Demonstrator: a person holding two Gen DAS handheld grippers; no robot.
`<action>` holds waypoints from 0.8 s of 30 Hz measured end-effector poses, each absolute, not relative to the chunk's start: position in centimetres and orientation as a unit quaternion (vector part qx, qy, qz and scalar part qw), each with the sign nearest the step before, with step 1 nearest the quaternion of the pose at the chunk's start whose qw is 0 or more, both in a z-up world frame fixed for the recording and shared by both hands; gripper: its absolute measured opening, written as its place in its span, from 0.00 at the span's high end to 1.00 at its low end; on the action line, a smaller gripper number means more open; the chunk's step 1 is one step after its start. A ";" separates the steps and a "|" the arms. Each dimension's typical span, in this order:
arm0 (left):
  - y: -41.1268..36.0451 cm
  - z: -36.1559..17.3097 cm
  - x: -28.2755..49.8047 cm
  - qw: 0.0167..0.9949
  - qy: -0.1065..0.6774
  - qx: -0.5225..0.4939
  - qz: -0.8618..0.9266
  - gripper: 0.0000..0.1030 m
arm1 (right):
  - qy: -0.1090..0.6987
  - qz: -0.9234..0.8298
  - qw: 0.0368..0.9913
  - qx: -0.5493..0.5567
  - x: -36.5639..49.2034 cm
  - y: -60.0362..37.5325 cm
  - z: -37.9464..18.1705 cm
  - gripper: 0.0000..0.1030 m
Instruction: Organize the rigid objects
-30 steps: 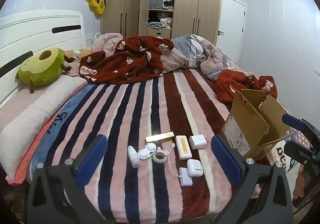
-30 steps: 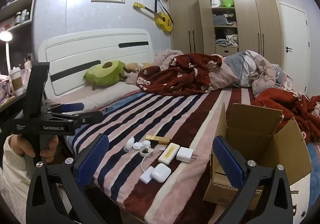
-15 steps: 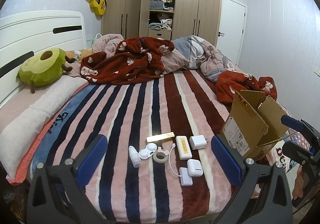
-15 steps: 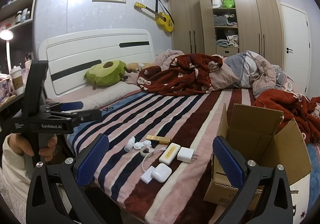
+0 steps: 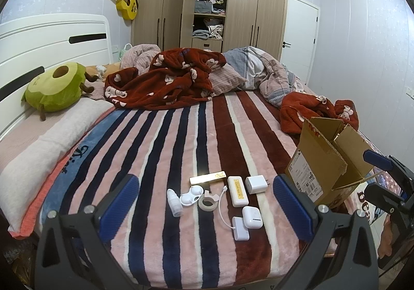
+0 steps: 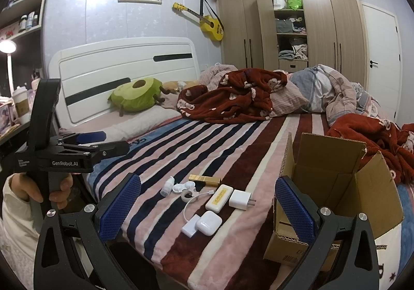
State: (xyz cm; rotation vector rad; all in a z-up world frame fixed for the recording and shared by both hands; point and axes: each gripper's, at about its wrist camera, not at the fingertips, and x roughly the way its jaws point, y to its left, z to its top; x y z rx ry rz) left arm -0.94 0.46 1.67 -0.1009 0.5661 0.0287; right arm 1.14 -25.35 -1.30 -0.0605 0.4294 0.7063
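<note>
While nothing on the bed has shifted since the earlier frames, both views sit slightly nearer; the left tool and right tool gape wide, holding nothing; the cardboard box, lower right, stands open with nothing visible inside; the white charger, earbud case and yellow-labelled bar lie lower centre.

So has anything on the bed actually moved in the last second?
Nothing on the bed moved. Both handheld grippers, left and right, only drifted slightly, open and empty. The small white gadgets like the white earbud case and the open brown cardboard box stayed put.
</note>
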 end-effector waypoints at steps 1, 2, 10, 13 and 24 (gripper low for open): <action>0.5 1.7 -1.0 0.959 0.279 -0.050 0.014 0.00 | 0.209 0.343 0.915 -0.029 1.1 -25.4 -1.3 0.00; 0.4 1.6 -0.9 0.959 0.279 -0.050 0.014 0.00 | 0.209 0.343 0.915 -0.029 1.1 -25.4 -1.3 0.00; 0.4 1.6 -0.9 0.959 0.279 -0.050 0.014 0.00 | 0.211 0.342 0.915 -0.030 1.0 -25.1 -1.3 0.00; 0.6 1.8 -1.0 0.959 0.279 -0.050 0.014 0.01 | 0.212 0.342 0.915 -0.029 1.1 -25.2 -1.3 0.00; 0.6 1.4 -1.2 0.958 0.281 -0.051 0.017 0.00 | 0.212 0.342 0.915 -0.029 1.1 -25.1 -1.3 0.00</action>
